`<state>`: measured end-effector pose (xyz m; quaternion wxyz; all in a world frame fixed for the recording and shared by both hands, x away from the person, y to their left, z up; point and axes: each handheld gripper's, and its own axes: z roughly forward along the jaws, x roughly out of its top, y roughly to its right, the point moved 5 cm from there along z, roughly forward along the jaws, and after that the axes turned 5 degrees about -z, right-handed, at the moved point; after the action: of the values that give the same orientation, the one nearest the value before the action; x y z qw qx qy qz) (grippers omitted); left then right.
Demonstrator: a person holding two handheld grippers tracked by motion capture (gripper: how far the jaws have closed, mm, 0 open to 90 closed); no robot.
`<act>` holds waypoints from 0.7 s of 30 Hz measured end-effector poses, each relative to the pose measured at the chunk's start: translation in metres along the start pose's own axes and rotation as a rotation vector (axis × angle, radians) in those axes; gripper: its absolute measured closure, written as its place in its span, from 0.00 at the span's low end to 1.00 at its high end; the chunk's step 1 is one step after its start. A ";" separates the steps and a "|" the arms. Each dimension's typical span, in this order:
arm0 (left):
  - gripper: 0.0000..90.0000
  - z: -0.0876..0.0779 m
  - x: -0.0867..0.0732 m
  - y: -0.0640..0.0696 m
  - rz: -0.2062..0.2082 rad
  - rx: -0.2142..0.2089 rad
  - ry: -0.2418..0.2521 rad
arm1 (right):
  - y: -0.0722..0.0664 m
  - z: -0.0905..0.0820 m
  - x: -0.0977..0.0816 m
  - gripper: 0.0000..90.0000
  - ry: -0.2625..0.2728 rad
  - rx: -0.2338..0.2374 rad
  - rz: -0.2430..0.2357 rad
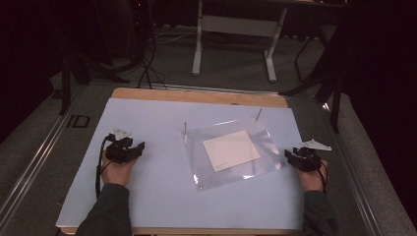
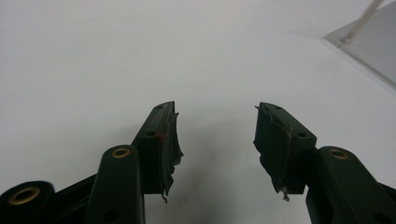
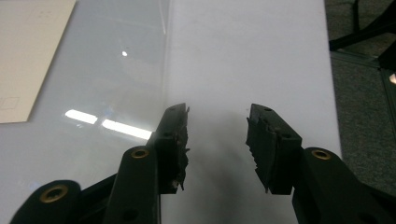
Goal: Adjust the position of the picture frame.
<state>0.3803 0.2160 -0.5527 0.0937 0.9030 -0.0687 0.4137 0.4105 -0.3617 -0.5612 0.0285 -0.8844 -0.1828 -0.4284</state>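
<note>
A clear plastic sleeve (image 1: 231, 152) lies flat right of the table's middle, with a pale card (image 1: 231, 150) inside it. Two thin metal pins (image 1: 185, 129) stand at its far corners. My left gripper (image 1: 140, 146) rests on the table's left side, well apart from the sleeve, open and holding nothing (image 2: 217, 128). My right gripper (image 1: 286, 154) sits at the sleeve's right edge, open, with bare table between its jaws (image 3: 217, 123). In the right gripper view the sleeve (image 3: 107, 79) and card (image 3: 28, 51) lie to the left of the jaws.
A light blue mat (image 1: 162, 196) covers the wooden table (image 1: 196, 94). Beyond the far edge stand a white desk frame (image 1: 236, 29) and cables (image 1: 147, 64) on grey carpet. The table's right edge runs close to my right gripper.
</note>
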 end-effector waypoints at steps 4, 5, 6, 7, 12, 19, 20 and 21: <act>0.53 -0.002 0.000 0.007 0.020 -0.017 -0.001 | -0.008 0.002 0.003 0.64 -0.005 0.021 -0.033; 0.53 -0.002 0.000 0.010 0.021 -0.026 0.001 | -0.010 0.002 0.005 0.65 -0.002 0.032 -0.037; 0.54 -0.002 0.000 0.012 0.025 -0.039 -0.002 | -0.012 0.002 0.007 0.65 0.001 0.039 -0.048; 0.55 -0.002 0.001 0.014 0.032 -0.044 -0.003 | -0.014 0.002 0.009 0.65 0.005 0.046 -0.054; 0.58 0.000 0.004 0.026 0.069 -0.084 -0.012 | -0.017 0.002 0.019 0.66 0.038 0.097 -0.070; 0.58 0.002 0.010 0.042 0.104 -0.113 -0.008 | -0.018 0.006 0.042 0.67 0.067 0.130 -0.093; 0.58 0.003 0.013 0.047 0.123 -0.126 -0.009 | -0.019 0.009 0.046 0.68 0.072 0.136 -0.089; 0.58 0.004 0.014 0.049 0.127 -0.130 -0.011 | -0.020 0.011 0.048 0.68 0.072 0.139 -0.091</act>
<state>0.3824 0.1670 -0.5393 0.1254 0.8909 -0.1533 0.4086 0.4388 -0.3265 -0.5331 0.0771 -0.8550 -0.2509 -0.4472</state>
